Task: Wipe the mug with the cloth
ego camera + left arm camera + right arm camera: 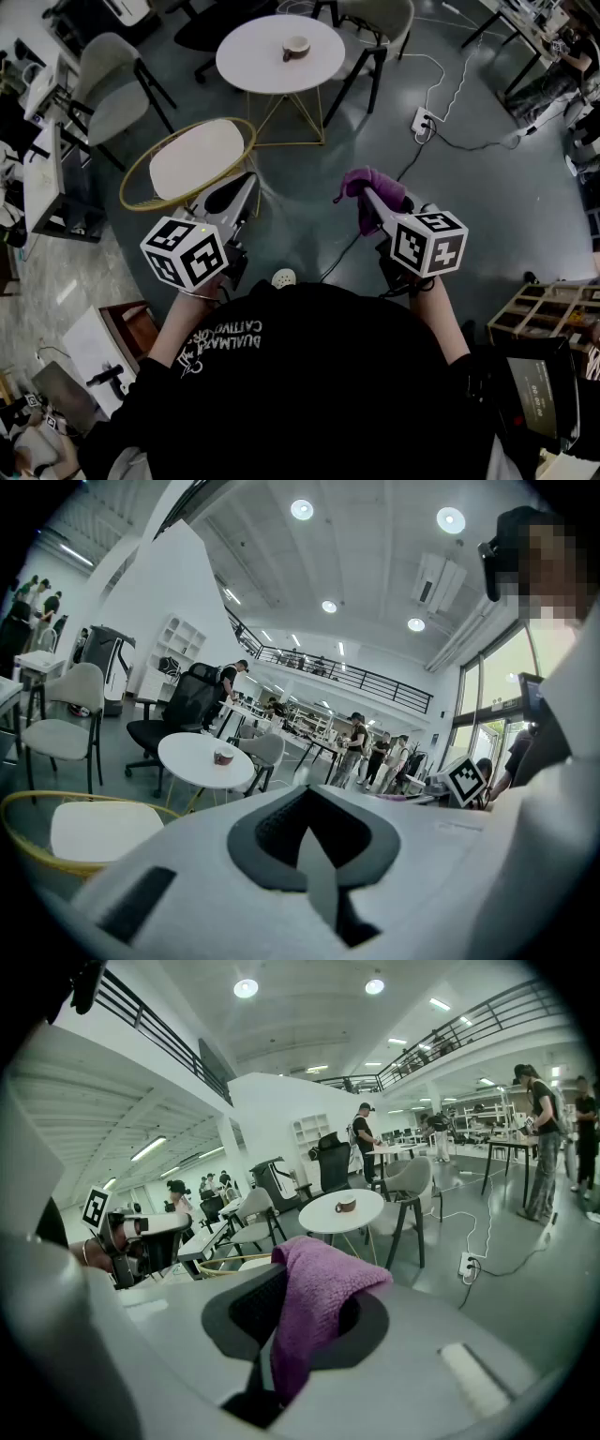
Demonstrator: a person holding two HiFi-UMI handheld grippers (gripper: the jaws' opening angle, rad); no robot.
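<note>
person stands mid-room with a gripper in each hand, both held out front and well short of the target. right gripper (pixel 373 202) has its jaws clamped on the purple cloth (pixel 314 1302), which bunches over the tips and hangs down between them. left gripper (pixel 314 846) has its jaws pressed together with nothing in them. mug (pixel 296 47) sits upright near the middle of the round white table (pixel 246 66), well apart from both grippers, beyond a low gold-rimmed table (pixel 197 159). looks like the approach step: cloth in hand, mug untouched, no wiping yet. next move likely calls for getting up to the white table, opening the left jaws to steady or lift the mug, then bringing the cloth onto its side or rim. chairs (pixel 112 89) and a floor cable (pixel 441 94) crowd the way.
</note>
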